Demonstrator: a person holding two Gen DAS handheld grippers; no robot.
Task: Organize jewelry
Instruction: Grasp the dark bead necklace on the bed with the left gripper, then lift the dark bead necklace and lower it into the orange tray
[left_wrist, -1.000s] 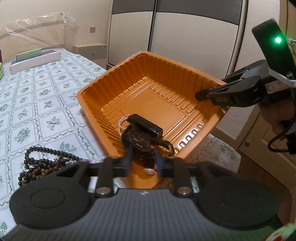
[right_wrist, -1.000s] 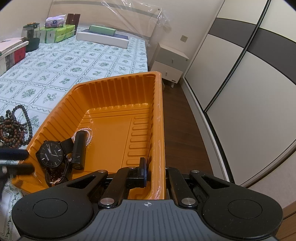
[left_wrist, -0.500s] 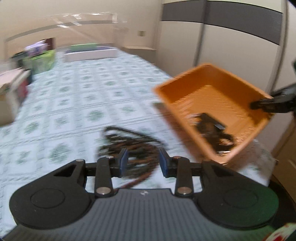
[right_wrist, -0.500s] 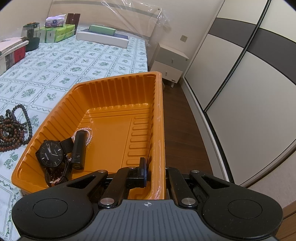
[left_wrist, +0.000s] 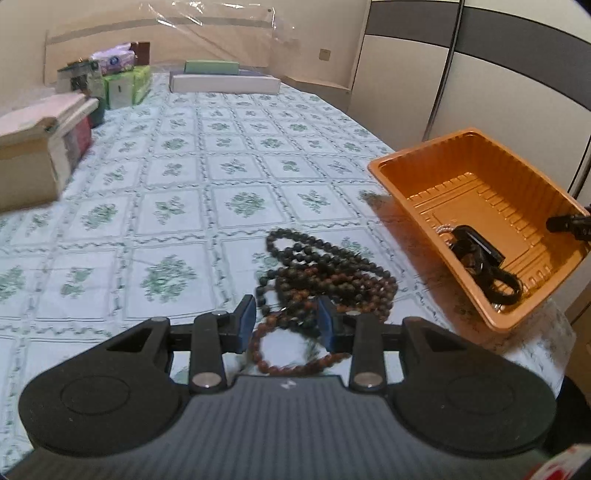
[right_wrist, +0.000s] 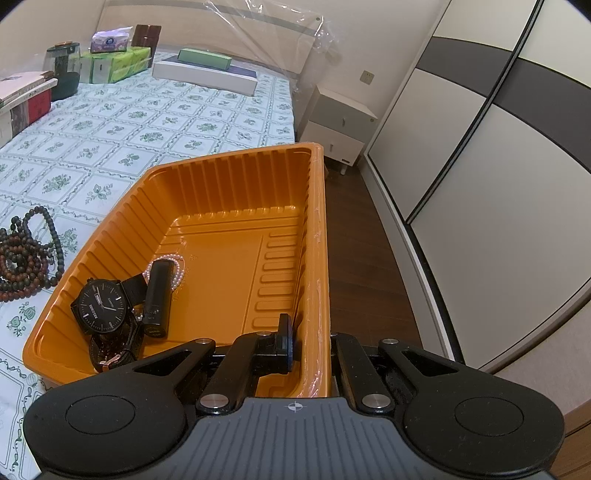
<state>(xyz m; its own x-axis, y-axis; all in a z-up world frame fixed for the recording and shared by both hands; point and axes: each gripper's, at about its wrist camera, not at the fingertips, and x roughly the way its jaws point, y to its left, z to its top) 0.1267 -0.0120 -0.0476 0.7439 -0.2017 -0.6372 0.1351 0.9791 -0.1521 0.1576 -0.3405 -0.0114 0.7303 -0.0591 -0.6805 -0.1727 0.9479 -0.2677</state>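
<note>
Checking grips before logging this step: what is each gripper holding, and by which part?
Right gripper clamps the orange tray by its side wall. Left gripper is open over the bead strands, holding nothing.

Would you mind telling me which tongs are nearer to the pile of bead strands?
Left. The left tongs hang open right over the bead strands; the right tongs are clamped on the orange tray rim, beside them.

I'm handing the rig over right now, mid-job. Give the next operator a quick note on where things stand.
Left tongs: open, hovering over the bead strands on the bedspread, nothing gripped.
Right tongs: shut on the orange tray, clamping its right wall.
Done: black watch, black tube and pearl bracelet lie in the tray.
Left: pick up the beads and put them in the tray.
</note>
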